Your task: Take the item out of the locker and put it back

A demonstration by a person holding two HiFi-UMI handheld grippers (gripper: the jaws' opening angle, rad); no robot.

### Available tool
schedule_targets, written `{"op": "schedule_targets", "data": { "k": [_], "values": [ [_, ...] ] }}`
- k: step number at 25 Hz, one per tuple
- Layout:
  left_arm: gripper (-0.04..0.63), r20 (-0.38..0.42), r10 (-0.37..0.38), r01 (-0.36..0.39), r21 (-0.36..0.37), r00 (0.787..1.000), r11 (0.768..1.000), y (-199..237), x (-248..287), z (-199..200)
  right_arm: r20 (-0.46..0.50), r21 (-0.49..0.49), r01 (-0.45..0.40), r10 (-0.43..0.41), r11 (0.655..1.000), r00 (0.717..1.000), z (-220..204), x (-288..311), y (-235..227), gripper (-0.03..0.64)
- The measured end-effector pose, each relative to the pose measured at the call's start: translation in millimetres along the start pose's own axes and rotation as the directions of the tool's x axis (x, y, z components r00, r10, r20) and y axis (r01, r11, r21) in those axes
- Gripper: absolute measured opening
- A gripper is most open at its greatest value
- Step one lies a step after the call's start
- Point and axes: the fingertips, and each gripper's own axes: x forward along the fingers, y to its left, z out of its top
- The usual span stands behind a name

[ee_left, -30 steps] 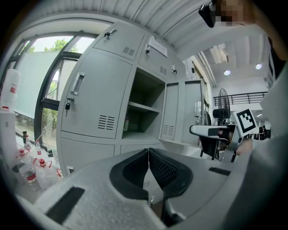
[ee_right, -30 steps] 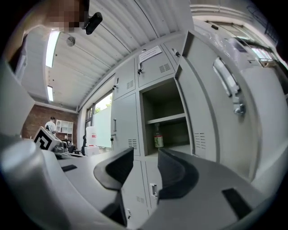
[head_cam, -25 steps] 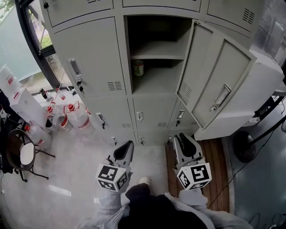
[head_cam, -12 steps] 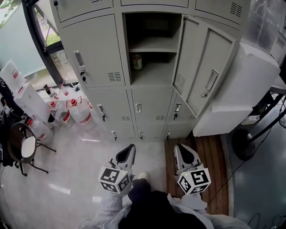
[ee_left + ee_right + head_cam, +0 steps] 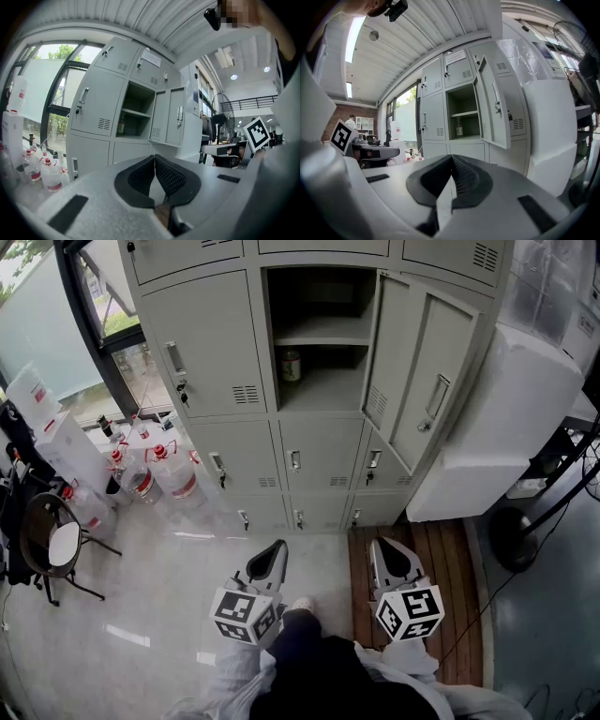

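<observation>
A small bottle [image 5: 292, 365] with a pale label stands on the lower shelf of the open grey locker [image 5: 319, 338], whose door [image 5: 422, 390] swings out to the right. The bottle also shows far off in the left gripper view [image 5: 121, 126] and the right gripper view [image 5: 460, 127]. My left gripper [image 5: 275, 547] [image 5: 154, 157] and right gripper [image 5: 382, 545] [image 5: 451, 157] are both shut on nothing. They hang side by side over the floor, well short of the lockers and pointing towards them.
Water jugs [image 5: 169, 474] and white boxes [image 5: 56, 432] stand at the left by the window, with a chair [image 5: 52, 559] nearer me. A wooden platform [image 5: 441, 587] lies under the right gripper. A big white wrapped block [image 5: 506, 427] and a fan base [image 5: 511, 545] are on the right.
The lockers have drawn further away in the head view. Both grippers have moved back from them and a little lower in the picture. The locker door now stands at a narrower angle.
</observation>
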Motion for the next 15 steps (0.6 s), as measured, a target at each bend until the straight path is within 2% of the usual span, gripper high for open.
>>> {"op": "schedule_targets", "data": {
  "k": [15],
  "values": [
    [0.008, -0.006, -0.011, 0.011, -0.003, 1.0, 1.0, -11.2, -12.2, -5.4, -0.014, -0.017, -0.001, 0.001, 1.0, 1.0, -5.0, -11.7, 9.2, 0.0]
  ]
}}
